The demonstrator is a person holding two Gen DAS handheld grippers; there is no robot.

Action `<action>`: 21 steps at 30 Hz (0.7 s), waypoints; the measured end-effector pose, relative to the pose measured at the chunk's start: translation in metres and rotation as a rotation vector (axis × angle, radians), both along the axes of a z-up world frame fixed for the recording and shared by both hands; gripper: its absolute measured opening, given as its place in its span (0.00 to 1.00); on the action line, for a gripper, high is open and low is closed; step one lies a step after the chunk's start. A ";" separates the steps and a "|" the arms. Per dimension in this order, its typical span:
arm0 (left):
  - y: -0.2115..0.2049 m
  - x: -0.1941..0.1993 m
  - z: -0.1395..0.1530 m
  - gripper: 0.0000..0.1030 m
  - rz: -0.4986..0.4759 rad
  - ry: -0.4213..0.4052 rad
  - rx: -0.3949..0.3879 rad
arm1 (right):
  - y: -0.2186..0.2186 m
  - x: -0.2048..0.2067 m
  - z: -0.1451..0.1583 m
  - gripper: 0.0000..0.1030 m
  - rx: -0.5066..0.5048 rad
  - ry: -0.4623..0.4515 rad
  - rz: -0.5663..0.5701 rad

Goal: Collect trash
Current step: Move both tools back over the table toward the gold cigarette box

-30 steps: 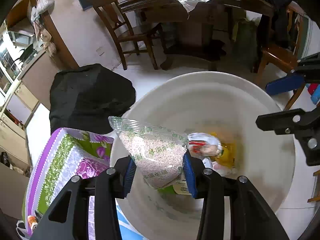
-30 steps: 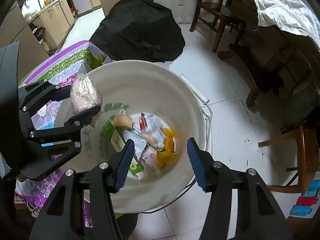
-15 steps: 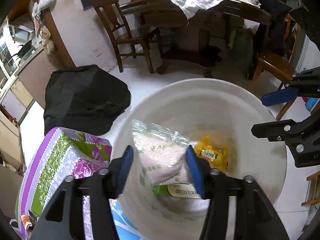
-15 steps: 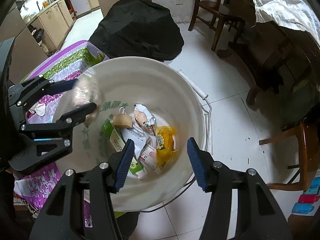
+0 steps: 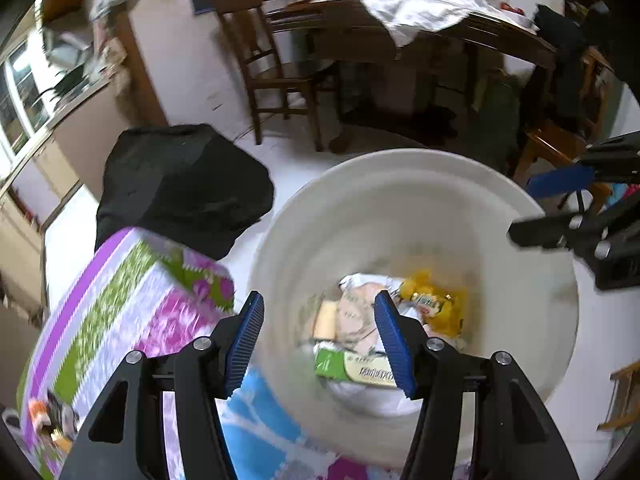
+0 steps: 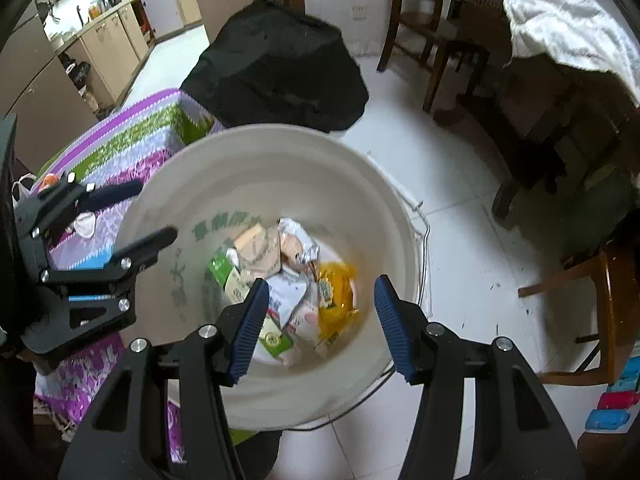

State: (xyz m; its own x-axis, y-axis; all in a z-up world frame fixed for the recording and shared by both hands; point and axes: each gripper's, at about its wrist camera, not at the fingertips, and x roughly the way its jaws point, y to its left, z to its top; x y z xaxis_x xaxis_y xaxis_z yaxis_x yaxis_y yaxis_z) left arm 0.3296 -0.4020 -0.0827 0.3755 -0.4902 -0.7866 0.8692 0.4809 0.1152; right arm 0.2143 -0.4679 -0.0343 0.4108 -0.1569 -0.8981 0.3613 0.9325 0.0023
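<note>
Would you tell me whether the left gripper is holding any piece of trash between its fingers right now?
No, the left gripper stands open with nothing between its blue pads, and the wrappers lie loose at the bottom of the white bucket.

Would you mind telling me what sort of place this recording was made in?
Most likely a home, in a dining area open to a kitchen. A wooden dining table with wooden chairs stands on a white tiled floor, and kitchen cabinets run along the far wall.
</note>
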 end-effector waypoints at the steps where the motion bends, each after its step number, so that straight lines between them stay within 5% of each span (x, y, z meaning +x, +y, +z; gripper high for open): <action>1: 0.007 0.000 0.000 0.57 0.016 -0.001 -0.009 | 0.003 0.000 0.003 0.51 -0.017 -0.018 -0.001; 12: 0.149 0.029 0.007 0.57 0.355 -0.053 -0.158 | 0.112 -0.005 0.040 0.51 -0.183 -0.426 0.137; 17: 0.240 0.054 0.011 0.57 0.584 -0.028 -0.214 | 0.162 0.004 0.032 0.53 -0.136 -0.486 0.242; 21: 0.315 0.088 0.011 0.70 0.806 0.026 -0.258 | 0.192 0.007 0.011 0.56 -0.051 -0.475 0.290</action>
State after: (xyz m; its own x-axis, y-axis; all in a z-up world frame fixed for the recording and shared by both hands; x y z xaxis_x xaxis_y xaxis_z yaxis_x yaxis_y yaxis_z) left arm 0.4172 -0.0870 -0.0714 0.6705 -0.2453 -0.7002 0.2496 0.9633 -0.0985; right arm 0.2211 -0.2760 -0.0232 0.8016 -0.0153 -0.5977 0.0601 0.9967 0.0551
